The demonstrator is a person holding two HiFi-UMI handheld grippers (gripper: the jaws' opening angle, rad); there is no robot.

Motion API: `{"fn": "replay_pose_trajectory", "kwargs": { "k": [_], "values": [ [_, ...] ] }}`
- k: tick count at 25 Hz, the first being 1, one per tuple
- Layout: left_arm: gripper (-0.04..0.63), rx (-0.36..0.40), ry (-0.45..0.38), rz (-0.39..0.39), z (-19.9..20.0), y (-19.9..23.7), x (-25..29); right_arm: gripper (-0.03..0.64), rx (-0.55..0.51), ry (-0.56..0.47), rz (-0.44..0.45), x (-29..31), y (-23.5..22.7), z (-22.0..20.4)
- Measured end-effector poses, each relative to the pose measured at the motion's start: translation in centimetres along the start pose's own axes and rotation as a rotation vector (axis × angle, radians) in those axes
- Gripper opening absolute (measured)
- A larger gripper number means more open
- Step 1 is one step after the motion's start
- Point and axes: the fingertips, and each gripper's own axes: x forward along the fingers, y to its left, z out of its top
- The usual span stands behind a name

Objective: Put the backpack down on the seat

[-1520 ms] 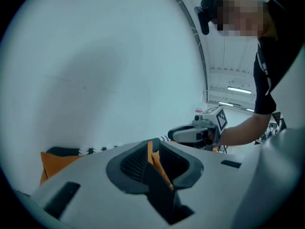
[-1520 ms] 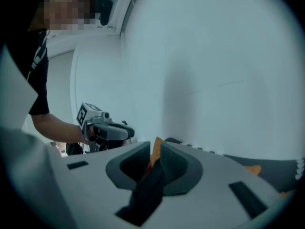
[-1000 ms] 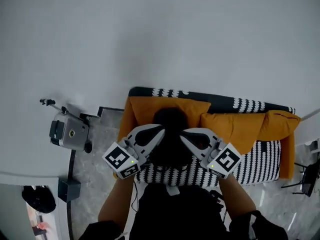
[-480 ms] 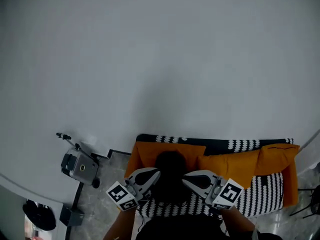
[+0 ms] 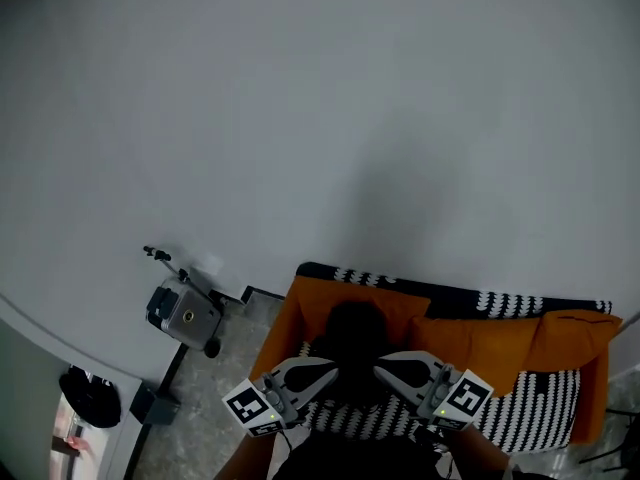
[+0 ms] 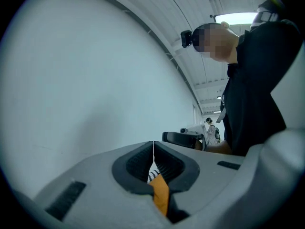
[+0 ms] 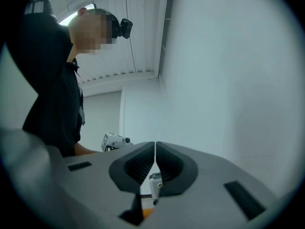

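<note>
The black backpack (image 5: 355, 348) rests on the striped sofa seat (image 5: 525, 420), leaning against an orange cushion (image 5: 305, 318). My left gripper (image 5: 333, 371) hangs at its left side and my right gripper (image 5: 380, 364) at its right, their tips turned toward each other. In the left gripper view the left gripper (image 6: 153, 144) has its jaws together with nothing between the pads. The right gripper (image 7: 155, 144) also has its tips touching; a small pale metal piece (image 7: 154, 185) shows low in the gap behind them. Whether either gripper touches the backpack I cannot tell.
A second orange cushion (image 5: 490, 343) lies along the sofa back at the right. A grey camera unit on a stand (image 5: 185, 313) is on the floor left of the sofa, with a dark box (image 5: 150, 405) near it. A plain wall fills the upper view.
The head view has swung up toward the wall, so the sofa, backpack and grippers sit lower and smaller. Both grippers stay beside the backpack, which remains on the seat.
</note>
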Motion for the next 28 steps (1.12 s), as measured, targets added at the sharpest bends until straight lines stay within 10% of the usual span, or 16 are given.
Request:
{"fn": "replay_pose_trajectory", "kwargs": {
  "k": [28],
  "values": [
    [0.023,-0.131,-0.005,-0.111,-4.1,-16.3,-17.1,0.031,0.027,0.123,-0.144,0.0,22.6,-6.9]
  ]
}}
